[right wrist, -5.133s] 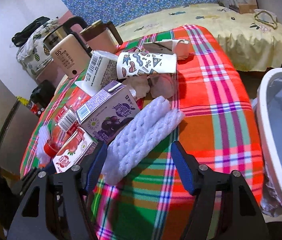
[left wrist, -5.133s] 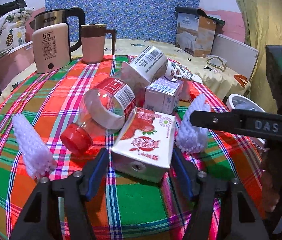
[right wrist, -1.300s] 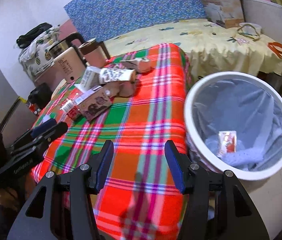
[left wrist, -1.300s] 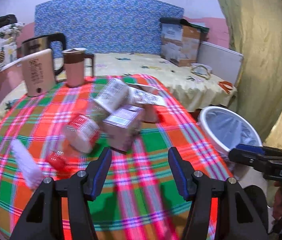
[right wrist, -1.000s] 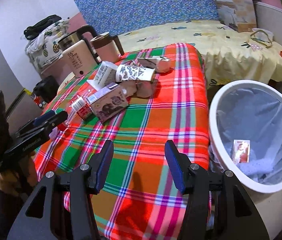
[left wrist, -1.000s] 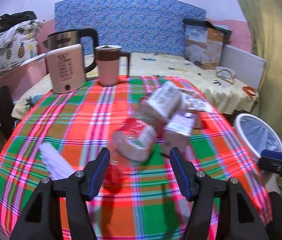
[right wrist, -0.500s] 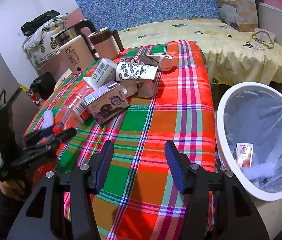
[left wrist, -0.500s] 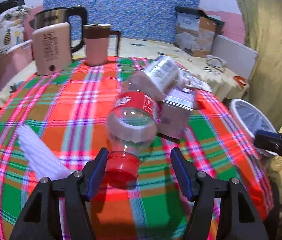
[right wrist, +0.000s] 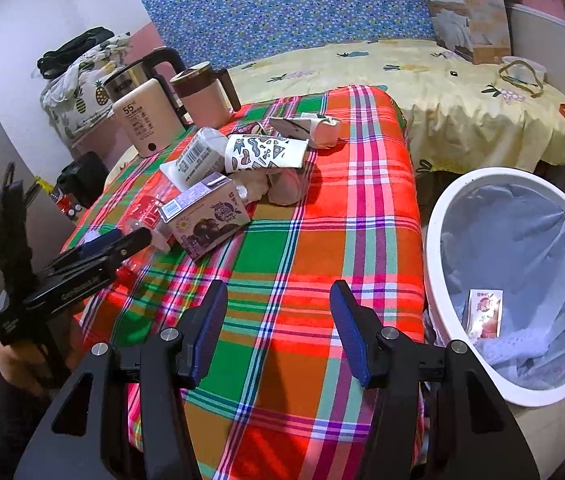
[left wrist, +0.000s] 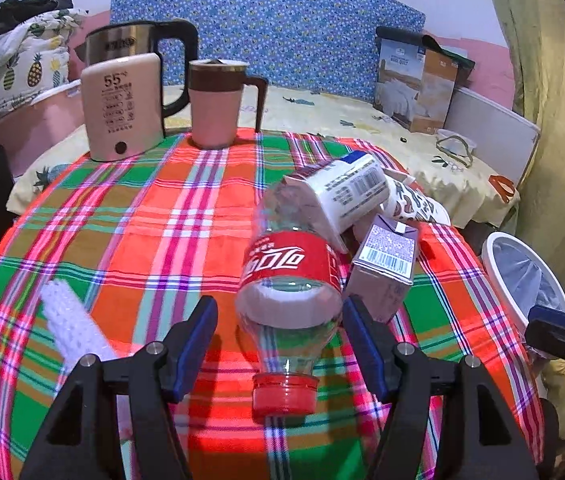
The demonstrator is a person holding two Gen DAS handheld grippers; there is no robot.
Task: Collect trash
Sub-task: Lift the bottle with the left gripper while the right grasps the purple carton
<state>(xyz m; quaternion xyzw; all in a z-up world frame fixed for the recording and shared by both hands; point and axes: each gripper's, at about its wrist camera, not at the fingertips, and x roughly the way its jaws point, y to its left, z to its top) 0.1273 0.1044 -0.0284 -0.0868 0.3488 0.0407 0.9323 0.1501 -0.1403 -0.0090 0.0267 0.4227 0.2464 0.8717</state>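
Both jaws gape: if I clench my left hand-held gripper (left wrist: 280, 344) on the clear red-capped plastic bottle (left wrist: 288, 292), it may roll into the purple juice carton (left wrist: 382, 270), while my right hand-held gripper (right wrist: 278, 330) hangs released.

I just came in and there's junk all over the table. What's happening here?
A person is clearing trash with a gripper in each hand. The left gripper is open around an empty cola bottle lying on the plaid tablecloth, not squeezing it yet. The right gripper is open and empty beside the white trash bin, which already holds a red juice carton. A purple juice carton and a patterned paper cup still wait.
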